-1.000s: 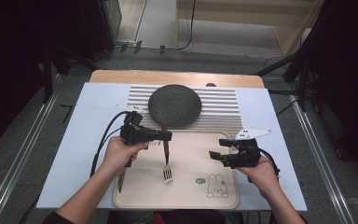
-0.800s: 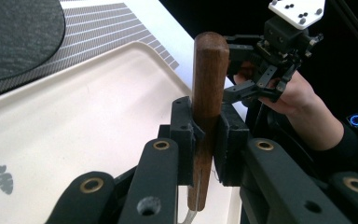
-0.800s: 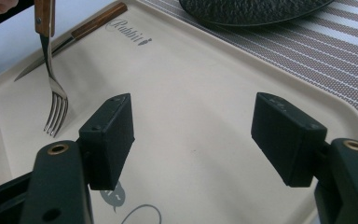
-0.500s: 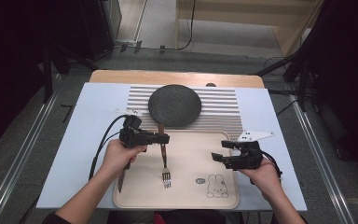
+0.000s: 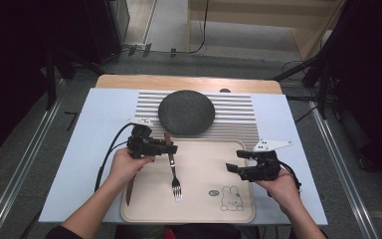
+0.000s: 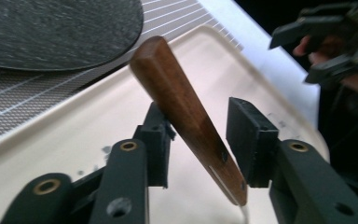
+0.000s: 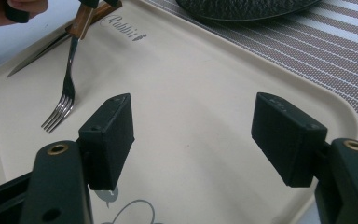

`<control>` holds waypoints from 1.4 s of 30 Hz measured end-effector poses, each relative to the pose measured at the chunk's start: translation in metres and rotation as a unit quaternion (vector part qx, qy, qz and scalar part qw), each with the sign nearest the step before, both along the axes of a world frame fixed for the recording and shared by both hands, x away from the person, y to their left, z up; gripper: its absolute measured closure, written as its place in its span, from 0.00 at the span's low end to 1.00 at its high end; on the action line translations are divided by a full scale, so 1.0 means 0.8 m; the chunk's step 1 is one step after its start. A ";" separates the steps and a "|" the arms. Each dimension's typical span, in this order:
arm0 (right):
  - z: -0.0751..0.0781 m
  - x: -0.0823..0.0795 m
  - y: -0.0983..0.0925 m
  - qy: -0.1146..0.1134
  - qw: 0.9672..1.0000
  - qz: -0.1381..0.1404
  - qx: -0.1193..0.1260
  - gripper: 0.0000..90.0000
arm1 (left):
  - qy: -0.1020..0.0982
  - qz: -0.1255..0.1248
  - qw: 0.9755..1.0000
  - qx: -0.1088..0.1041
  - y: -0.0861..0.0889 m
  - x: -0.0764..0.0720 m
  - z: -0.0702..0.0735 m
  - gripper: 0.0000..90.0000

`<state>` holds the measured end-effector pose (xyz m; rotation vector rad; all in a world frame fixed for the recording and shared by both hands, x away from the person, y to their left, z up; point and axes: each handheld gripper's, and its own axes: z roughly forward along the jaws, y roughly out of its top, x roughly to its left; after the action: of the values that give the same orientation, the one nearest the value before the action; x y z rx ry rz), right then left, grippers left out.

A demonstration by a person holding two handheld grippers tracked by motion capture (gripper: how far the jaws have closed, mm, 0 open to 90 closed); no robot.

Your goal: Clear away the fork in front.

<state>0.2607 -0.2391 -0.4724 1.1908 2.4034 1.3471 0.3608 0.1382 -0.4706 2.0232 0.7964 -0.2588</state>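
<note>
On the desk (image 5: 79, 149) a pale mat covers the top, and a beige tray (image 5: 199, 209) lies at its near edge, at six o'clock from the round dark plate (image 5: 186, 112) that sits on a striped placemat (image 5: 238, 119).

At nine o'clock on the tray, a knife (image 5: 130, 189) lies along the left rim, partly under the person's left hand (image 5: 124, 167). That hand holds the left tool (image 5: 168, 148) over the tray's far left corner. Its jaws have just been opening, and the fork's wooden handle (image 6: 186, 112) stands between them: in the left gripper view there is a clear gap between the handle and the right pad, while the handle lies close against the left pad, and whether it touches I cannot tell. So the left tool is no longer clamped on it.

The fork (image 5: 173, 172) lies just right of the knife, handle toward twelve o'clock and tines (image 7: 58, 112) toward six o'clock, resting on the tray floor.

A rabbit drawing (image 5: 232, 197) marks the tray at about five o'clock.

At three o'clock the right tool (image 5: 233, 162) hovers over the tray's right part, its jaws spread wide apart with nothing between them.
</note>
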 end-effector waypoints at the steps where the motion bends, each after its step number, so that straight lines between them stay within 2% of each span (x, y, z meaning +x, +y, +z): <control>1: 0.000 0.000 0.000 0.000 1.000 0.000 0.000 0.32 | -0.002 -0.001 1.000 0.003 0.000 0.001 -0.002 0.65; 8: -0.001 0.000 0.000 -0.001 1.000 0.001 -0.003 0.32 | -0.015 -0.003 0.999 0.036 0.000 0.008 -0.016 0.55; 12: -0.001 0.000 0.001 0.001 1.000 0.001 -0.005 0.32 | -0.016 0.000 0.999 0.051 0.001 0.011 -0.021 0.50; 17: -0.002 0.000 0.001 0.001 1.000 0.003 -0.007 0.32 | -0.041 -0.002 0.995 0.087 0.000 0.012 -0.026 0.43; 18: -0.002 0.000 0.002 0.002 1.000 0.003 -0.007 0.32 | -0.038 -0.004 0.995 0.092 0.000 0.013 -0.027 0.41; 22: -0.002 0.000 0.002 0.002 1.000 0.004 -0.008 0.32 | -0.028 0.001 0.995 0.096 0.002 0.016 -0.031 0.40; 27: -0.002 0.000 0.001 0.002 1.000 0.004 -0.008 0.32 | -0.040 0.007 0.993 0.113 0.002 0.017 -0.034 0.33; 33: -0.001 -0.001 0.001 0.000 1.000 0.004 -0.007 0.32 | -0.037 0.006 0.993 0.115 0.004 0.017 -0.030 0.30; 37: 0.000 -0.004 -0.002 0.001 1.000 0.002 -0.007 0.32 | -0.039 0.006 0.995 0.092 0.006 0.014 -0.022 0.30; 42: -0.001 -0.011 -0.009 0.001 1.000 -0.003 -0.005 0.32 | -0.053 -0.005 0.996 0.072 -0.002 0.003 -0.009 0.32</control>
<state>0.2519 -0.2459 -0.4729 1.1957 2.4032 1.3319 0.3630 0.1368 -0.4778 2.1577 0.7571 -0.0999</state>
